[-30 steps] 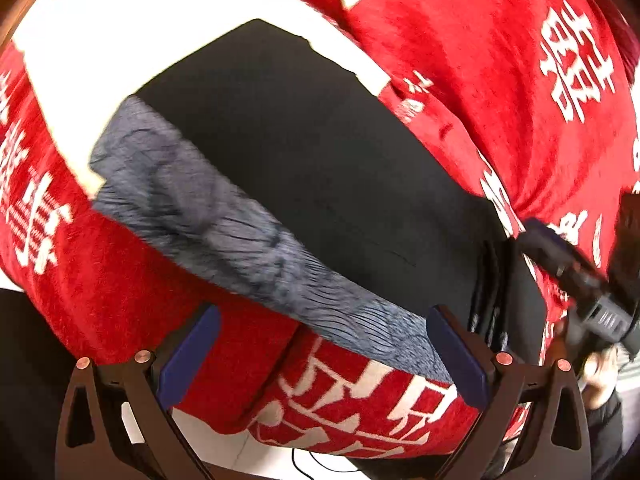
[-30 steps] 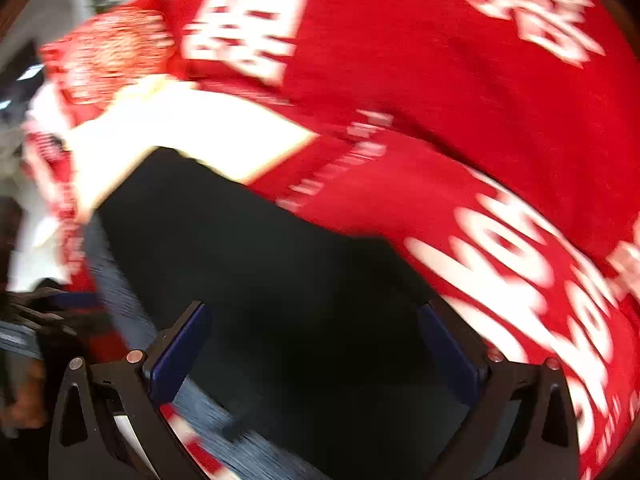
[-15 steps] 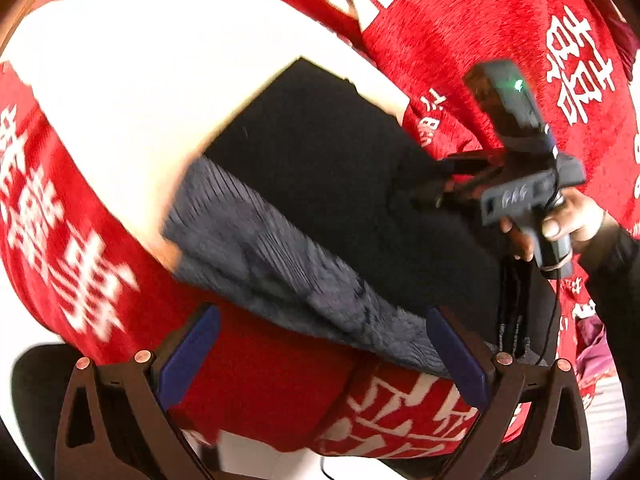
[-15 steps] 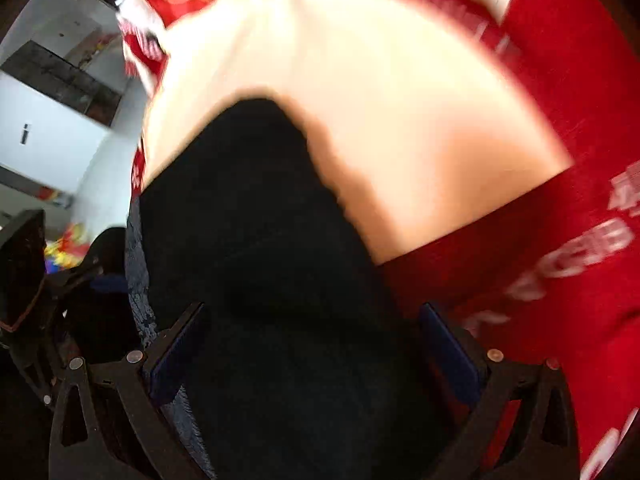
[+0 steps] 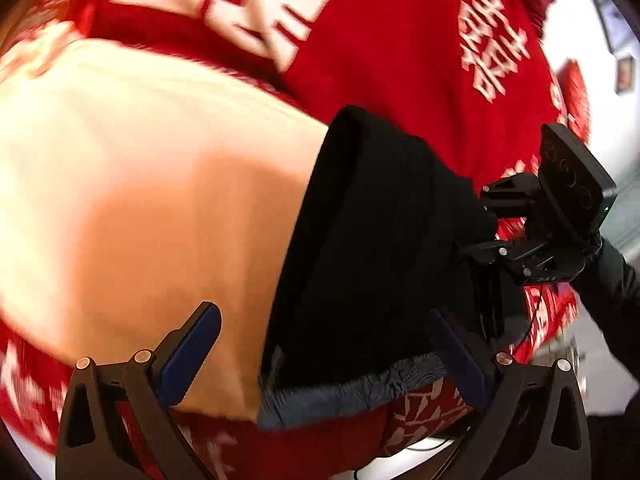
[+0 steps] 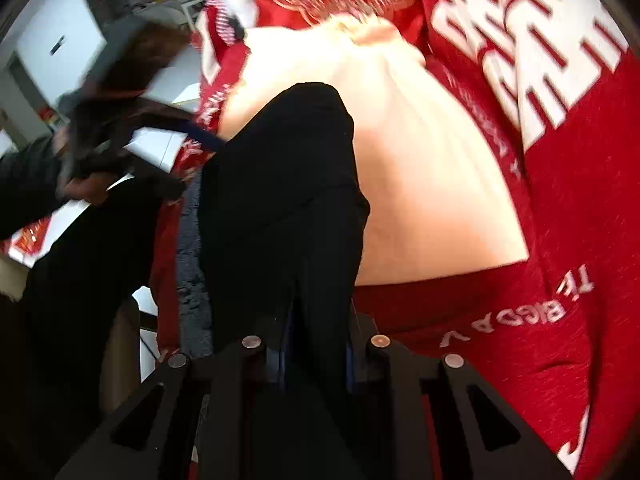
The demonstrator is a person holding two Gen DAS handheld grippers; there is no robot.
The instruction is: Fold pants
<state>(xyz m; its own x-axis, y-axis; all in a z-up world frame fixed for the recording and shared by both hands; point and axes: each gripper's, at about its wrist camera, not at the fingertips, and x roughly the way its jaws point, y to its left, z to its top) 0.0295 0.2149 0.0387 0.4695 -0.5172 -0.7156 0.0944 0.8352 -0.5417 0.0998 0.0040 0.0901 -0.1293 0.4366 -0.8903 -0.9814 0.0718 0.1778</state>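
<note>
The black pants (image 5: pixel 380 248) lie as a narrow folded strip across a red printed cloth (image 5: pixel 420 60) and a cream panel (image 5: pixel 140 180), a grey patterned piece (image 5: pixel 348 390) showing under their near end. The right tool (image 6: pixel 316 354) has just been closing and now pinches black fabric at one edge, likely to lift it for the next fold. The left tool (image 5: pixel 324 352) hangs spread apart over the near end, gripping nothing. Only the left wrist view shows the right tool's body beside the pants; only the right wrist view shows the pinch itself.
</note>
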